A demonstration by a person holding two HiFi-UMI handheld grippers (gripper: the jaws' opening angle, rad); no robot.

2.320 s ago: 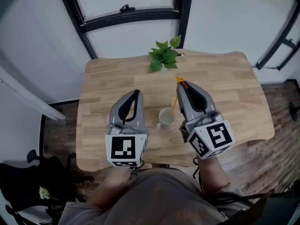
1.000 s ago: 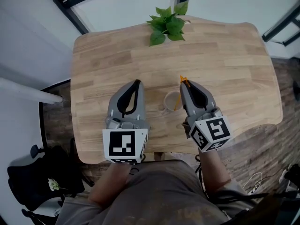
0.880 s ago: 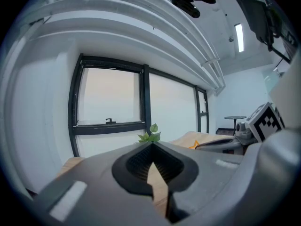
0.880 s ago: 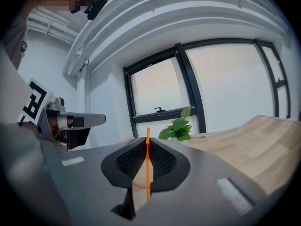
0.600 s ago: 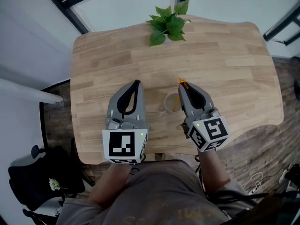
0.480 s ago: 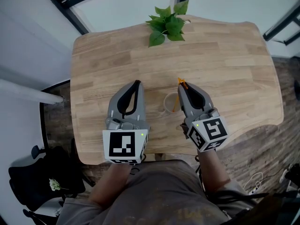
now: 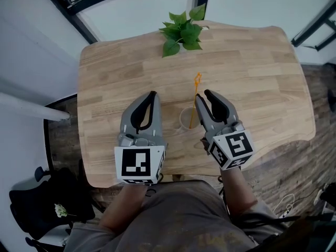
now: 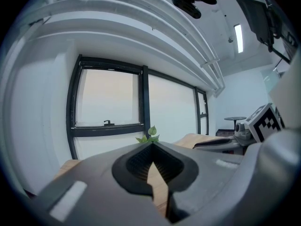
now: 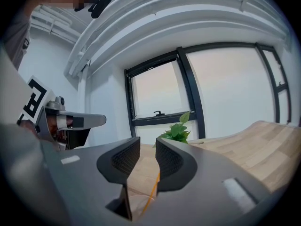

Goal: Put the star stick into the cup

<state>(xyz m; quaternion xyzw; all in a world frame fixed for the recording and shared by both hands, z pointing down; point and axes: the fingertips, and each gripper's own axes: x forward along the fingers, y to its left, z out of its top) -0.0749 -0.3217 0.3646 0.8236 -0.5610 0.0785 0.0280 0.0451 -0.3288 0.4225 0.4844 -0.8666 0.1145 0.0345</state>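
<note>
Table (image 7: 252,72): pale wood, seen from above. A small leafy plant (image 7: 180,31) stands at the middle of its far edge.

Cup (image 7: 185,121): upright, about midway between the left and right edges and somewhat closer to the near edge than the far one.

Star stick (image 7: 197,79): orange. Its lower end is in the cup and the shaft leans toward the far edge. The star tip is free, above and beyond the cup rim.

Right tongs (image 7: 202,95): jaws stand well apart and have just been opening. In the right gripper view (image 9: 147,145) the stick (image 9: 151,195) shows low in the gap, close along the right-hand pad. Neither pad presses it. In the head view the tips lie just beside the cup on its right-edge side. The marker cube (image 7: 234,148) is over the near edge.

Left tongs (image 7: 152,94): jaws together with nothing between them. The left gripper view (image 8: 151,146) shows the tips meeting, with bare table below and the plant (image 8: 149,135) beyond. The tips sit on the cup's left-edge side, apart from it.

Both tongs point toward the far edge, roughly parallel.
</note>
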